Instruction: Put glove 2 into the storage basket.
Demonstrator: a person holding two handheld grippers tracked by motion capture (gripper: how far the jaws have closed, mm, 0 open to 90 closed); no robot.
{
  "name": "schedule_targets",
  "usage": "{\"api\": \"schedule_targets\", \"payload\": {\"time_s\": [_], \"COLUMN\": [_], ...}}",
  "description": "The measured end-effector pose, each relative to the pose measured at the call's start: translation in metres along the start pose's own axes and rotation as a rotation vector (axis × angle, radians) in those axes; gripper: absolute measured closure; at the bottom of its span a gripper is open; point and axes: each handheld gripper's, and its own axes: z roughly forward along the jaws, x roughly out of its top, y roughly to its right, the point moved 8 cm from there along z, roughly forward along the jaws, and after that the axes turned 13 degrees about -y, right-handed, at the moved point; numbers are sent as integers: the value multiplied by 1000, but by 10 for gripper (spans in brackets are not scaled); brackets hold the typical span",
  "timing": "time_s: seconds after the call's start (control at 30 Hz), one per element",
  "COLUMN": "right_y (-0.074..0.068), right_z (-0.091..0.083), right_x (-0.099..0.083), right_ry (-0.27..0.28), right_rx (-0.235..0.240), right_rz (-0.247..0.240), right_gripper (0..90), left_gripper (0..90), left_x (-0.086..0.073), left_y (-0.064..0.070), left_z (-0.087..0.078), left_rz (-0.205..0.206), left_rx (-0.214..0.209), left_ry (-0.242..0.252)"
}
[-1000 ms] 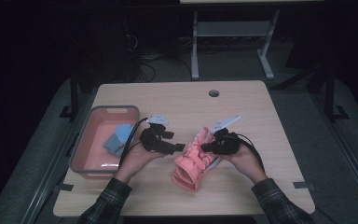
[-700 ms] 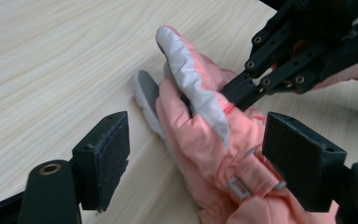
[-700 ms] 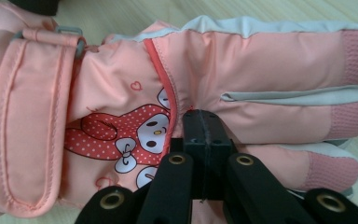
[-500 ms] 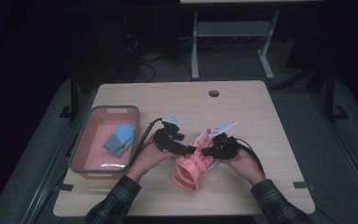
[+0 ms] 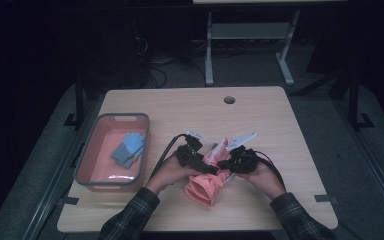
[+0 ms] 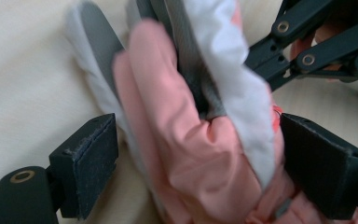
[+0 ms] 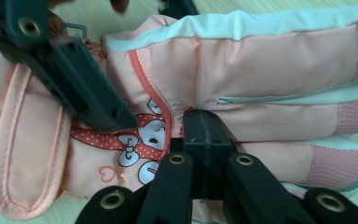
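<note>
The left gripper [image 5: 203, 163] has moved in from beside the bin [image 5: 86, 157] to the pink glove [image 5: 207, 184] near the table's [image 5: 260, 117] front edge; its jaws now stand spread around the glove's fingers [image 6: 191, 140]. The right gripper [image 7: 200, 135] stays pinched on the glove's back. Judging by this, a two-handed grip is about to close.

The table [image 5: 260, 115] has a light wooden top with rounded corners and a small round hole [image 5: 229, 100] near its far edge. On its left part stands a tray [image 5: 112, 118] with grey rim and pink inside, and in this tray lies a blue folded cloth thing [image 5: 128, 148]. Near the front middle a pink glove [image 5: 207, 182] lies flat on the wood, its cuff toward the person, and at the front corners dark pieces of tape [image 5: 326, 198] sit at the table edge.
</note>
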Motion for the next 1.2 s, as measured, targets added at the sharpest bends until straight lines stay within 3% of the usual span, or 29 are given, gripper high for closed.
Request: {"api": "schedule_targets", "payload": {"time_s": [0.2,0.37,0.53,0.97,1.07,1.2], "right_y": [0,-1,-1,0,2,4], "right_z": [0,1,2,4,-3,-17], "right_x": [-1,-3,-3,-2,0,0], "right_ry": [10,21,25,26,41,81], "right_rx": [1,1,3,-2,19,24], "right_rz": [-7,-9,-14,-13,-7,0], "right_gripper": [900,900,900,900,900,822], "left_gripper": [123,122,150,420,476,550], "left_x": [-2,-2,0,-2,-1,-1], "left_y": [-2,-1,2,0,-1,-2], "left_z": [6,7,8,7,7,5], "left_rz": [-5,-1,-9,23,12,27], "left_rx": [-34,-32,-67,9,4,18], "left_ry": [-31,-42,-29,-74,-70,-86]}}
